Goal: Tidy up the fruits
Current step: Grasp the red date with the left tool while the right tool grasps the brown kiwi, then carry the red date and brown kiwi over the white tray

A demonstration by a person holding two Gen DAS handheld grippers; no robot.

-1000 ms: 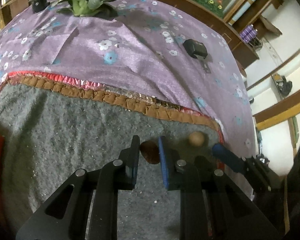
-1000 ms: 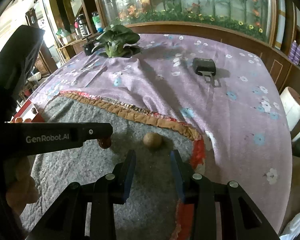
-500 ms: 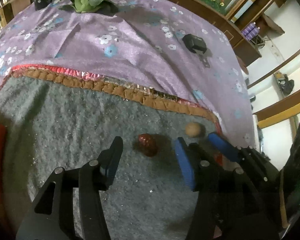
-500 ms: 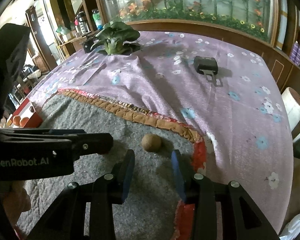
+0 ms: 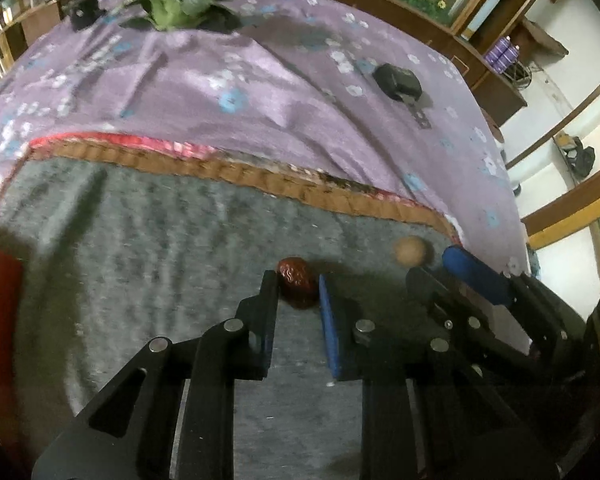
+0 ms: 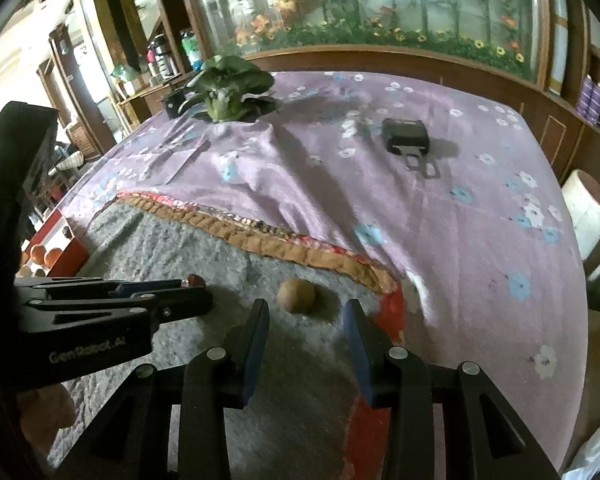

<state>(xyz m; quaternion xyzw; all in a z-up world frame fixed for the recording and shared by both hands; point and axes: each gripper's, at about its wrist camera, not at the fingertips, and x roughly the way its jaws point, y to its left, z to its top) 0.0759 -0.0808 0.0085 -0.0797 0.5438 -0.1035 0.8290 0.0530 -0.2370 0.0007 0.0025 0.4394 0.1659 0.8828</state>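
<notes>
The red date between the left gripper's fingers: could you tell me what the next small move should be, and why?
Probably finish the squeeze, then lift. The left gripper's jaws are closing with the red date between them, low on the grey felt mat. The right gripper hangs open just short of the tan fruit.

There are two grippers: the left gripper (image 5: 298, 280) and the right gripper (image 6: 306, 312). On the grey felt lie one red date (image 5: 297, 287) and one tan round fruit (image 6: 297, 295). One leafy vegetable (image 6: 232, 94) and one black buckle (image 6: 406, 136) lie on the purple cloth.
</notes>
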